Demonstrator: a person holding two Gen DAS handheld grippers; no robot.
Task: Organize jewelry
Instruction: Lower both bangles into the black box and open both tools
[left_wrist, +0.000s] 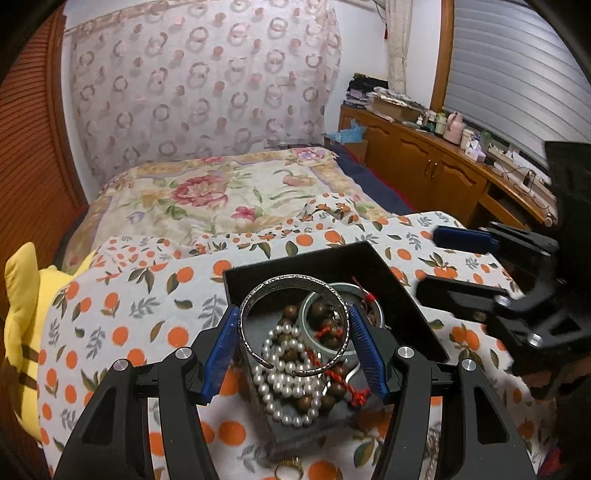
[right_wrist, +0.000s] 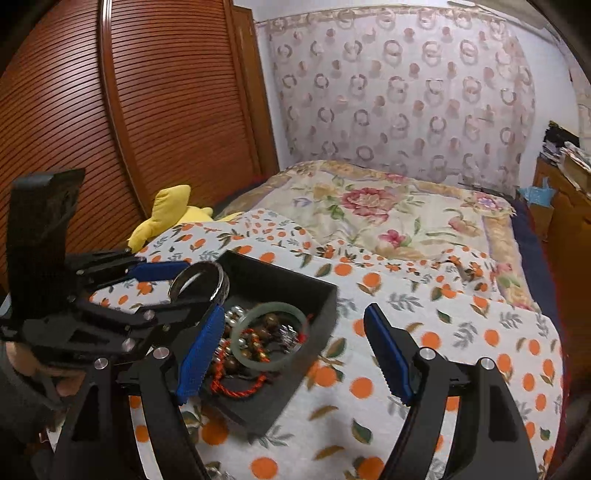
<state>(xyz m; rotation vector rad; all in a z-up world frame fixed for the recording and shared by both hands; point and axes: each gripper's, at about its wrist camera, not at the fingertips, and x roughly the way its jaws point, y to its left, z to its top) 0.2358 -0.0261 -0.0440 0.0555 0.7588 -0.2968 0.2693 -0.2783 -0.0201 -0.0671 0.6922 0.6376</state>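
A black jewelry box (left_wrist: 402, 295) sits on the orange-print bedspread; it also shows in the right wrist view (right_wrist: 325, 295). It holds a pearl necklace (left_wrist: 284, 384), brown wooden beads (left_wrist: 325, 317), a red cord (left_wrist: 354, 395) and a pale green jade bangle (right_wrist: 273, 360). My left gripper (left_wrist: 293, 325) is shut on a silver cuff bangle (left_wrist: 291, 284), held above the box; the cuff shows in the right wrist view (right_wrist: 201, 280). My right gripper (right_wrist: 295, 343) is open and empty, right of the box.
A gold ring (left_wrist: 288, 470) lies on the spread in front of the box. A yellow plush toy (left_wrist: 22, 306) lies at the left bed edge. A floral quilt (left_wrist: 221, 195) covers the far bed. A wooden cabinet (left_wrist: 436, 162) stands to the right.
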